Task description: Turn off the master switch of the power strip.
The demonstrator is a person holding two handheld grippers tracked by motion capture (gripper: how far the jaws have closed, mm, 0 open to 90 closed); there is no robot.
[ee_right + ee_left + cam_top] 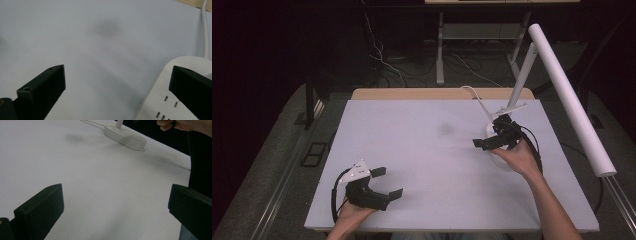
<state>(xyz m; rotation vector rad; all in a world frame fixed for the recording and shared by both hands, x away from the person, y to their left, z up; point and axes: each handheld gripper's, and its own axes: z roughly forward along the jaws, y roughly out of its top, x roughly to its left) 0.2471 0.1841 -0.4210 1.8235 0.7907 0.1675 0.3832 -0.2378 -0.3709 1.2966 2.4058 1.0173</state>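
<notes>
Right gripper [488,138], jaws wide, poised over the white lamp base [172,100]; left gripper [388,183], jaws wide and empty, low over the white table [422,150].

Matt white table [422,150], smooth plastic lamp base [125,137]

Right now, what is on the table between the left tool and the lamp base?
Nothing: in the high view, bare table stretches from the left tool to the lamp base.
</notes>
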